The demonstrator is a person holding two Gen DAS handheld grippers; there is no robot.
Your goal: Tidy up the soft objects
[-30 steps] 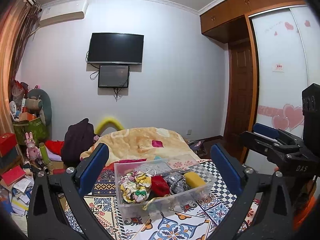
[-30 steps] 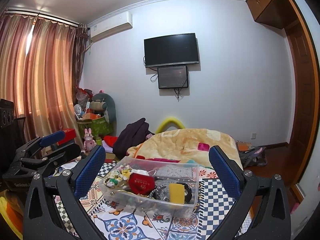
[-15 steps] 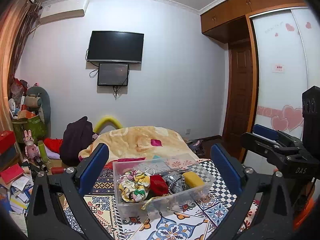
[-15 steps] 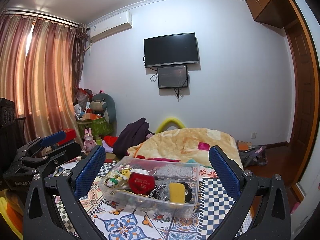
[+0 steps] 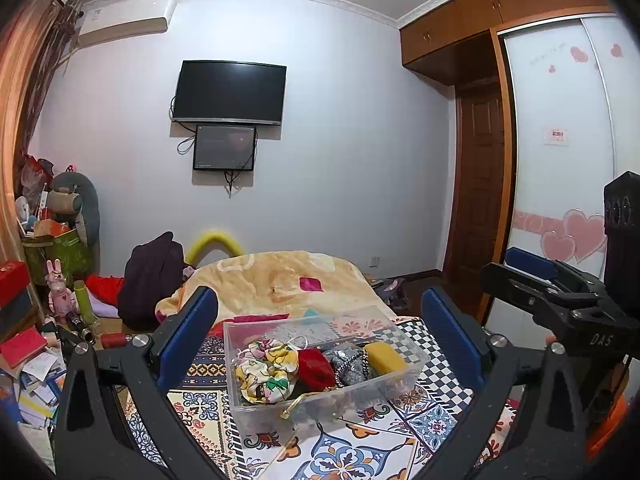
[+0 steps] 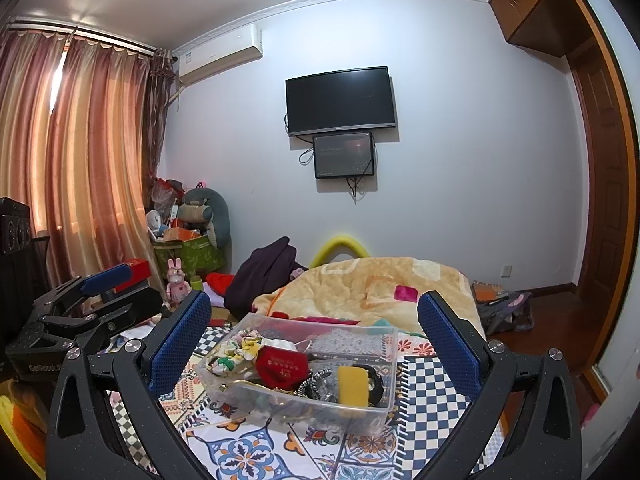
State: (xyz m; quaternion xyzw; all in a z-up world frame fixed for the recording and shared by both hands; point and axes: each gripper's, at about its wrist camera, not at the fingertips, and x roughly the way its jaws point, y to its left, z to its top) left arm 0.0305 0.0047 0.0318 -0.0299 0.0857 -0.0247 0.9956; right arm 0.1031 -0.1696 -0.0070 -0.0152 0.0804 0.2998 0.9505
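A clear plastic box [image 5: 264, 408] stands on the patterned bed cover [image 5: 340, 456]; it also shows in the right wrist view [image 6: 360, 410]. It holds a floral scrunchie [image 5: 266, 372], a red pouch [image 5: 316, 368], a yellow sponge [image 5: 386, 357] and dark tangled items. In the right wrist view the scrunchie [image 6: 230, 354], red pouch [image 6: 282, 368] and sponge [image 6: 353, 386] show too. My left gripper [image 5: 318, 332] is open and empty, held back above the box. My right gripper [image 6: 314, 330] is open and empty, likewise behind the box.
A yellow blanket [image 5: 280, 276] lies bunched behind the box. A dark garment [image 5: 152, 280] and floor clutter with a pink rabbit toy [image 5: 58, 292] are at the left. A wardrobe [image 5: 560, 160] and door stand at the right.
Both grippers stay open. The left wrist view has tilted slightly, so the box sits a little lower and closer; the right view barely changes.
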